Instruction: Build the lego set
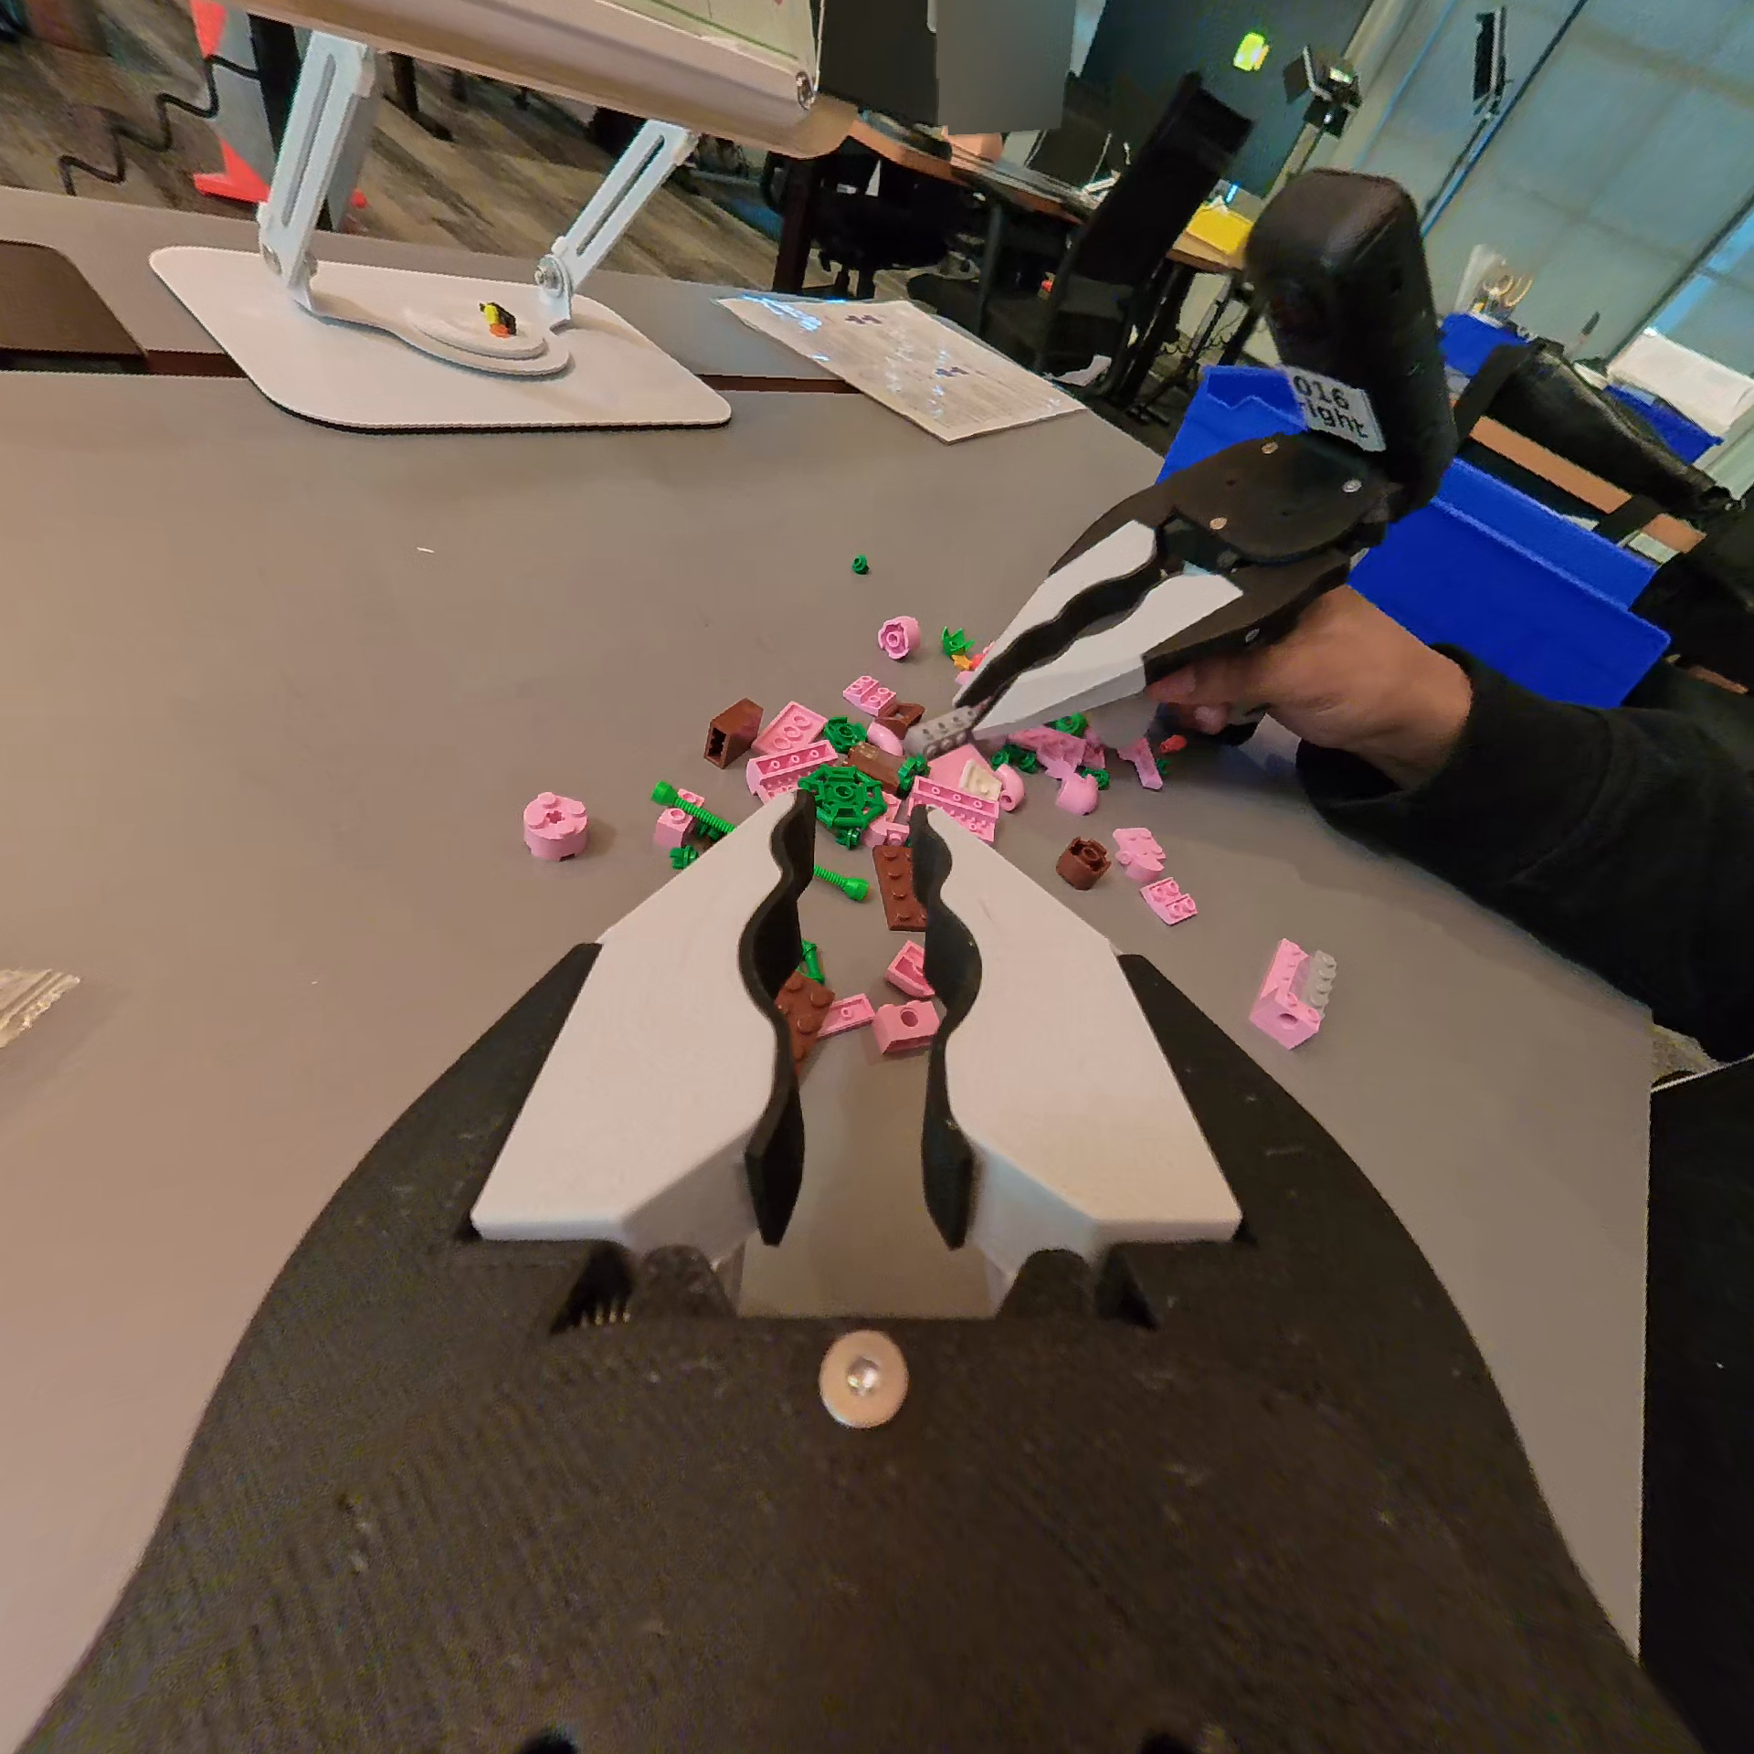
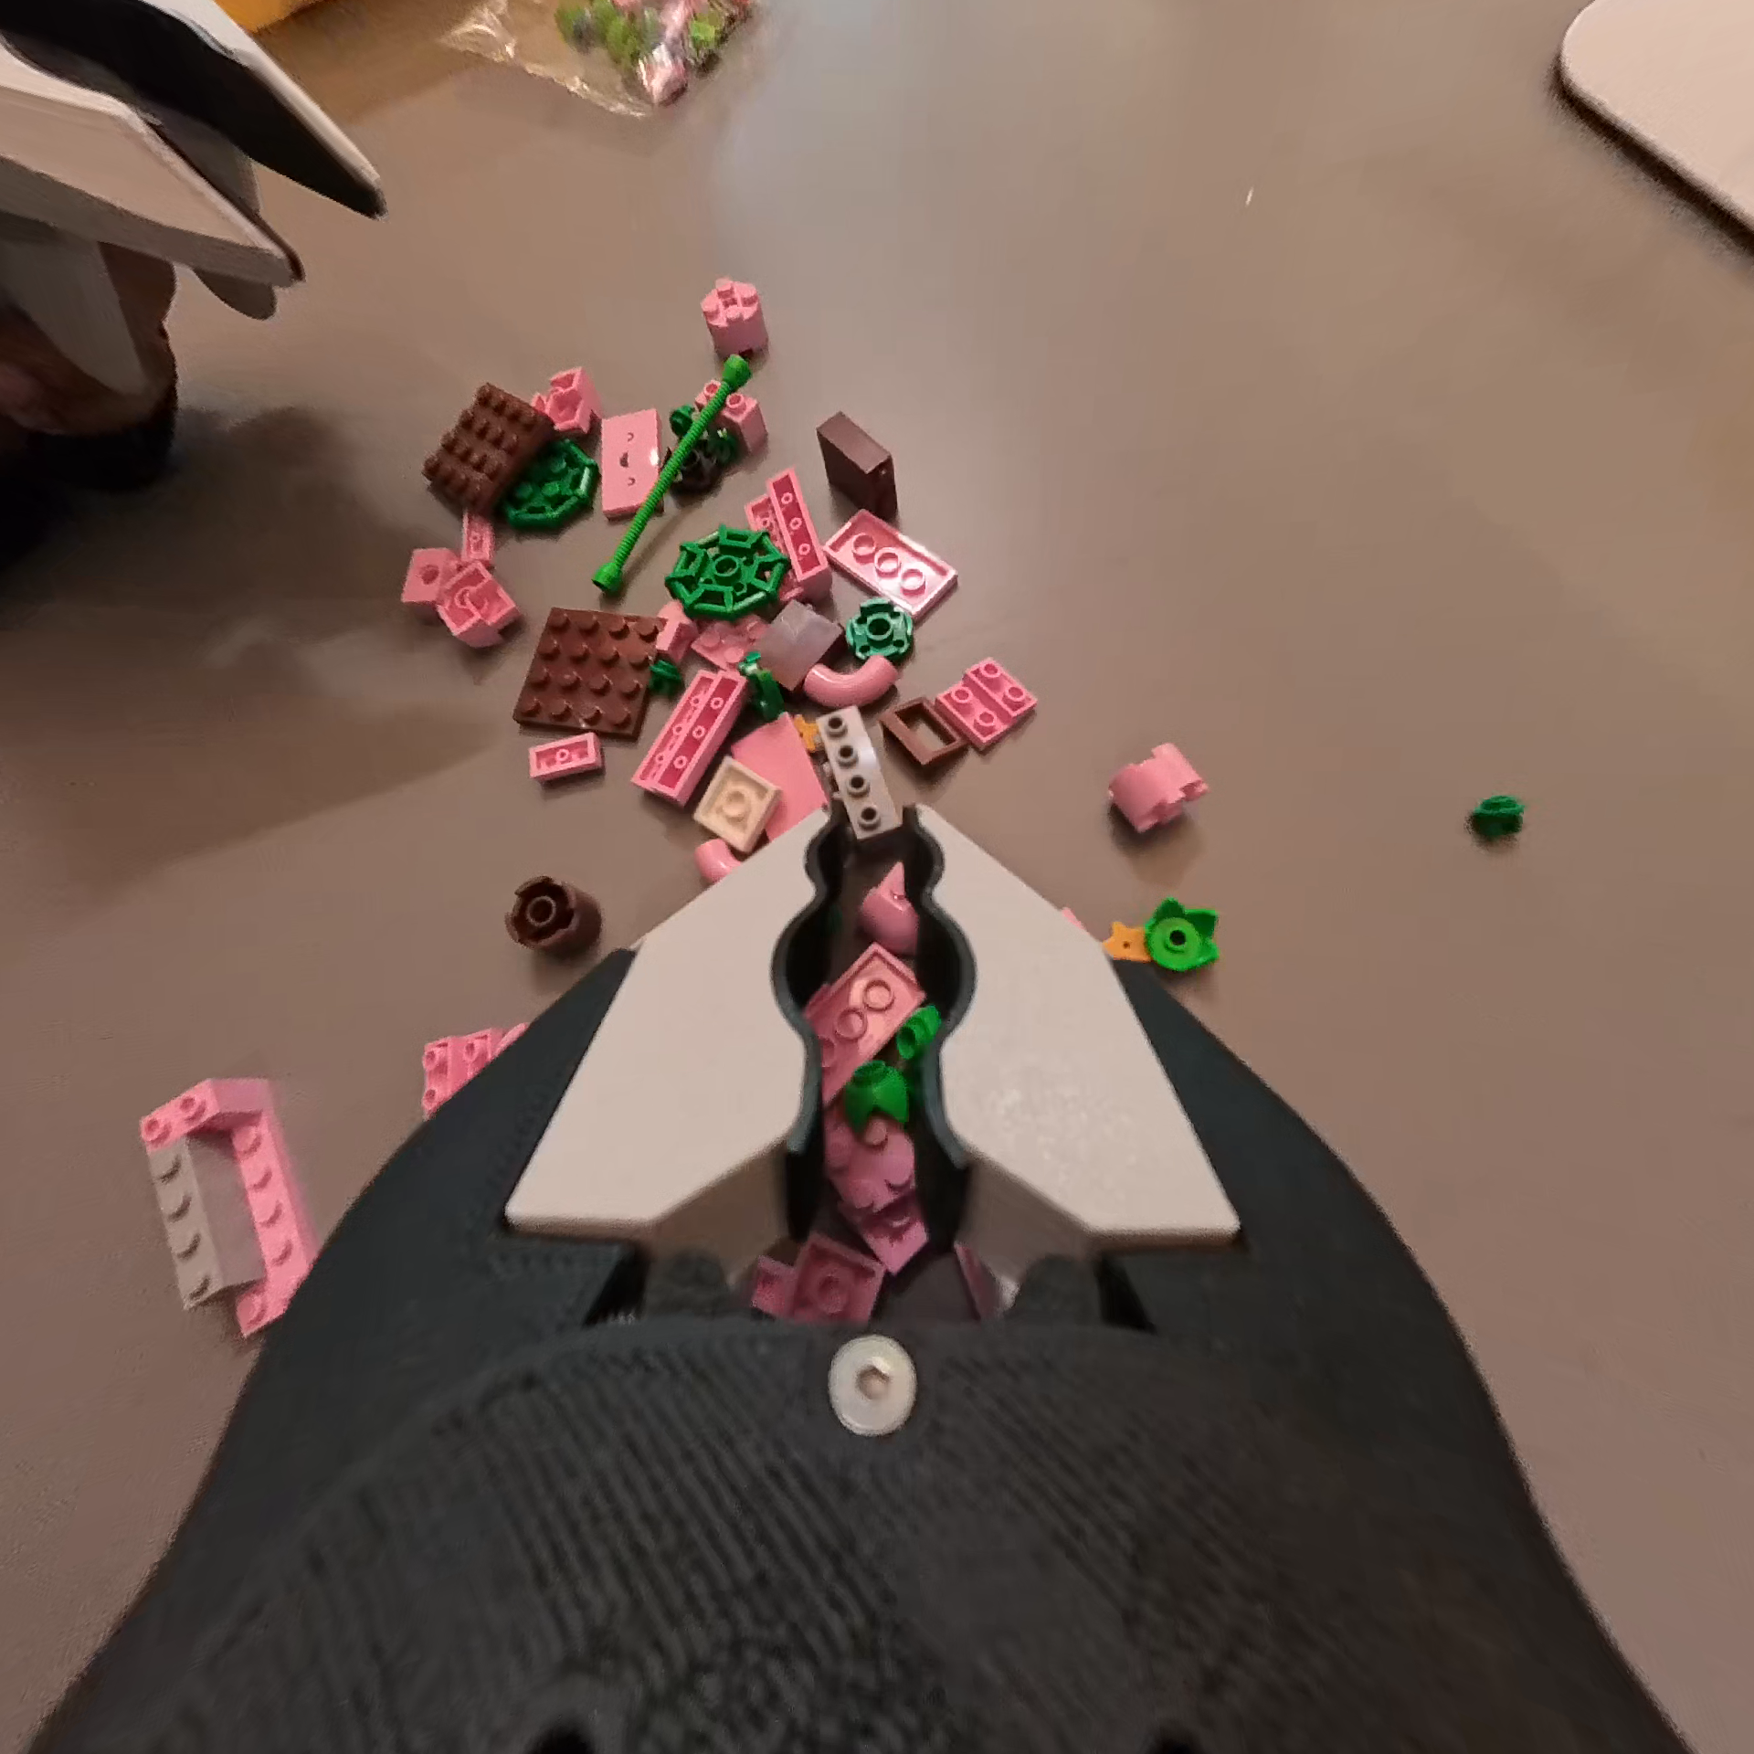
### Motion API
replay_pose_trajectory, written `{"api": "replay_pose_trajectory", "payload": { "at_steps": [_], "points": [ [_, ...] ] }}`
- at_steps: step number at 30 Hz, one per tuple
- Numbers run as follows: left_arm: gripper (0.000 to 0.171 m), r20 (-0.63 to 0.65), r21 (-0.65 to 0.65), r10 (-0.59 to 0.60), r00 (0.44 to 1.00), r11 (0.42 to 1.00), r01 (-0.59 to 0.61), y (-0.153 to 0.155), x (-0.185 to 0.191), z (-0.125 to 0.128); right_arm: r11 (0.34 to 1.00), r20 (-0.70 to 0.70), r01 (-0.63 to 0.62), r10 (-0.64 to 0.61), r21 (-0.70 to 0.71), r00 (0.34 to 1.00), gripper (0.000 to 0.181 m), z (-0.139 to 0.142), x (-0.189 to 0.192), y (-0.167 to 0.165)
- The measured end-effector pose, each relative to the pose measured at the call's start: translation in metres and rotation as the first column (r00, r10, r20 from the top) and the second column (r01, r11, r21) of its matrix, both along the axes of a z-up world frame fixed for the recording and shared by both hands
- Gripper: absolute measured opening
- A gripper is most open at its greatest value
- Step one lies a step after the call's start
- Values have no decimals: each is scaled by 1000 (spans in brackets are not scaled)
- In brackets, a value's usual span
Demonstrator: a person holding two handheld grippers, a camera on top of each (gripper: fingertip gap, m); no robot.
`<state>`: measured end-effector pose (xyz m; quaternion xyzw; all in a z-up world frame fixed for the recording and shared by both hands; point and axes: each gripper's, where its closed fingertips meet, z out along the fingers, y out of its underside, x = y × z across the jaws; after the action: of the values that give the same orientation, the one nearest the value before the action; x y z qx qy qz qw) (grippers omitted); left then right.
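Observation:
A pile of pink, brown and green lego pieces (image 1: 883, 769) lies on the grey table (image 1: 380, 664). My right gripper (image 2: 868, 824) is shut on one end of a grey four-stud brick (image 2: 857, 774), which sticks out ahead of the tips over the pile. The left wrist view shows the same gripper (image 1: 970, 714) with the brick (image 1: 940, 731) held just above the pieces. My left gripper (image 1: 859, 807) is open and empty, with its tips at the near edge of the pile. It also shows at the top left of the right wrist view (image 2: 237, 218).
A small pink-and-grey assembly (image 1: 1291, 992) stands apart at the right, seen too in the right wrist view (image 2: 228, 1201). A brown square plate (image 2: 588, 669) lies in the pile. A white monitor stand base (image 1: 427, 351), an instruction sheet (image 1: 902, 365) and blue bins (image 1: 1481, 569) are behind. Some 15 cm of space lies between my two pairs of fingers. The brown square plate (image 2: 588, 669) is about equally far from each gripper, around 8 cm.

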<state>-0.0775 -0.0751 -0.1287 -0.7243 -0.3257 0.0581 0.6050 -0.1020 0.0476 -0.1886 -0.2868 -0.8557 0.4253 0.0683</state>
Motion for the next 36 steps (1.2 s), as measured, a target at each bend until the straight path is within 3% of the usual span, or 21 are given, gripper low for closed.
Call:
{"api": "replay_pose_trajectory", "payload": {
  "at_steps": [3, 5, 8, 11, 12, 16, 18, 20, 21, 24, 26, 28, 31, 36],
  "points": [
    [18, -17, 9, -24, 1000, 1000, 24, 2, 4, 3, 990, -97, -73, 61, -121, 993, 10, 29, 8, -9],
    [18, -41, 30, -81, 996, 996, 82, 10, 13, 7, 972, -278, -168, 119, -163, 953, 10, 56, 21, -16],
    [25, -32, 109, -252, 967, 961, 254, 31, 39, 16, 960, -563, -277, 208, -38, 800, 9, 81, 45, -25],
    [66, 10, 251, -451, 893, 865, 434, 52, 71, 29, 957, -724, -232, 284, 174, 628, 9, 83, 58, -33],
    [68, 19, 269, -485, 874, 845, 463, 57, 78, 30, 950, -752, -196, 311, 241, 581, 10, 82, 60, -36],
    [67, -7, 166, -485, 875, 862, 479, 68, 85, 20, 928, -842, -157, 372, 338, 391, 10, 93, 82, -54],
    [64, -20, 153, -486, 874, 862, 483, 69, 87, 20, 928, -855, -167, 373, 334, 361, 10, 98, 90, -59],
    [59, -47, 161, -482, 875, 861, 483, 67, 87, 25, 928, -849, -190, 369, 319, 378, 10, 99, 94, -62],
    [58, -64, 162, -471, 880, 865, 475, 66, 86, 27, 931, -834, -212, 361, 297, 417, 10, 97, 95, -63],
    [56, -123, 146, -440, 890, 879, 454, 62, 82, 32, 940, -665, -322, 314, 116, 678, 10, 85, 95, -65],
    [49, -148, 129, -446, 883, 876, 464, 61, 85, 33, 942, -420, -326, 263, -84, 868, 10, 80, 93, -65],
    [42, -164, 109, -463, 871, 869, 482, 61, 89, 33, 905, -132, -281, 251, -318, 959, 10, 85, 96, -65],
    [30, -181, 97, -453, 873, 875, 474, 60, 88, 33, 797, 128, -195, 321, -572, 938, 10, 99, 103, -62],
    [26, -163, 116, -451, 878, 875, 471, 59, 86, 34, 787, 220, -182, 373, -589, 902, 10, 88, 109, -64]
  ]
}}
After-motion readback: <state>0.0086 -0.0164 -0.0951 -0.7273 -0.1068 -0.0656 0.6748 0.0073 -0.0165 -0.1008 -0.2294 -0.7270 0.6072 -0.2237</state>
